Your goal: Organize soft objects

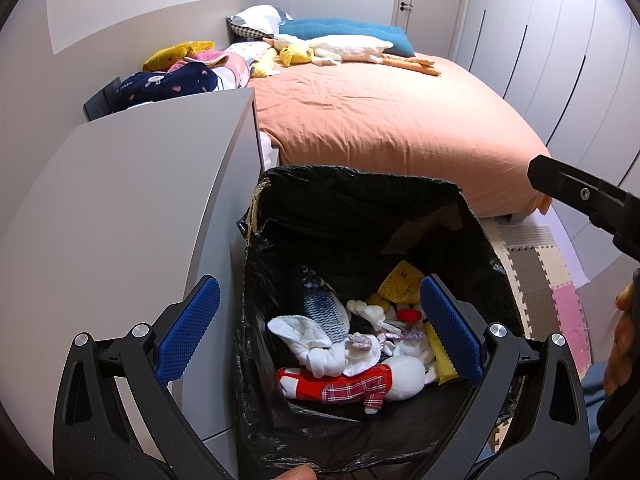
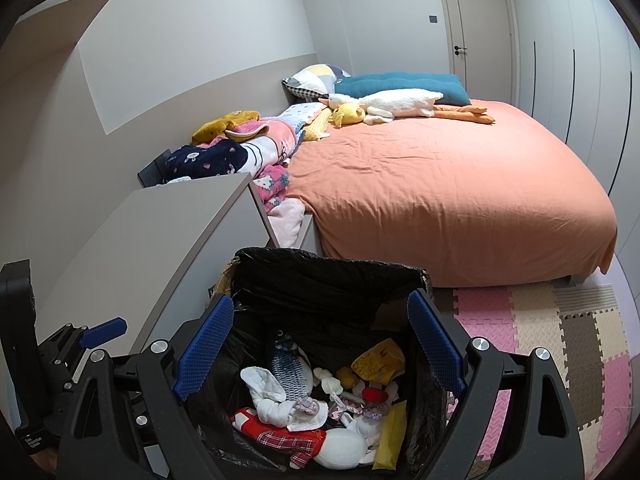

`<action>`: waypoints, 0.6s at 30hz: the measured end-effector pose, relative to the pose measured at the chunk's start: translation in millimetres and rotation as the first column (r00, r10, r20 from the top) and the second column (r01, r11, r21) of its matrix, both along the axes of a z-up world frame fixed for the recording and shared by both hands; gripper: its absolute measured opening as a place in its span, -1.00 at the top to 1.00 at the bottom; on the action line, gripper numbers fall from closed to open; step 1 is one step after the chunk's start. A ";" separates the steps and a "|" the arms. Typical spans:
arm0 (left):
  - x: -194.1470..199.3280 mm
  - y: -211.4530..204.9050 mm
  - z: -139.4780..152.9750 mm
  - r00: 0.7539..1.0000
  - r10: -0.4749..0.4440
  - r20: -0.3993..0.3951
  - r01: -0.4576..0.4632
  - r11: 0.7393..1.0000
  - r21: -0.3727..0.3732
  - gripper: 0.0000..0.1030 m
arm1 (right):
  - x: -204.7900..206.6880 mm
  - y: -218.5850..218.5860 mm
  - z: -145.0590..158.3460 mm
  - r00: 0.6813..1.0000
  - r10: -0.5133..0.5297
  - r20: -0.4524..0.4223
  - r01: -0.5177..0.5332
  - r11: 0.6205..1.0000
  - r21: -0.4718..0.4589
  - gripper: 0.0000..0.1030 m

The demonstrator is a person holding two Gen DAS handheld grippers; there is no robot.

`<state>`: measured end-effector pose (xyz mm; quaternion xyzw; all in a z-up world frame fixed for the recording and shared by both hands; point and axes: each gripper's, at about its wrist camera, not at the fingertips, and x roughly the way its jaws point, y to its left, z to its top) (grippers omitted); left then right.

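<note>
Both grippers hang above the black-lined bin [image 1: 360, 216], the left gripper [image 1: 320, 328] and the right gripper [image 2: 320, 348] each with fingers spread wide and holding nothing. Down inside the bin lie the soft toys [image 2: 320, 412], a red-plaid doll [image 1: 348, 384] on top. Beyond the bin, on the orange bed [image 2: 460, 184], a white goose plush [image 2: 400, 102] lies near the pillows.

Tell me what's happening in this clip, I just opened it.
A person holds a claw in each hand over a black-lined bin at the foot of a bed. The left claw and the right claw are both open and empty. Small soft toys already lie in the bin, among them a doll in red plaid and a blue fish. A long white goose plush and a yellow duck lie on the bed.
</note>
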<state>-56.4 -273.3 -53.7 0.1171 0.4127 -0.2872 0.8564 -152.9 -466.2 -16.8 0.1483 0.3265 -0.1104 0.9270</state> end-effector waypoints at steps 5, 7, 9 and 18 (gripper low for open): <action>-1.2 0.0 0.7 1.000 -0.005 0.003 0.005 1.000 0.000 -0.88 | -0.3 0.0 -1.7 1.000 0.002 0.000 -0.002 1.000 -0.002 -0.73; -1.2 -0.2 0.8 1.000 -0.004 0.002 0.004 1.000 0.000 -0.88 | -0.2 0.0 -1.9 1.000 0.001 -0.001 -0.001 1.000 -0.003 -0.72; -1.3 -0.2 0.8 1.000 -0.005 0.002 0.005 1.000 -0.002 -0.88 | 0.1 0.5 -1.3 1.000 0.002 -0.001 -0.002 1.000 -0.002 -0.73; -2.6 -0.7 1.5 1.000 -0.002 0.010 0.002 1.000 0.006 -0.88 | -0.3 0.7 -2.4 1.000 0.002 -0.002 -0.002 1.000 -0.001 -0.73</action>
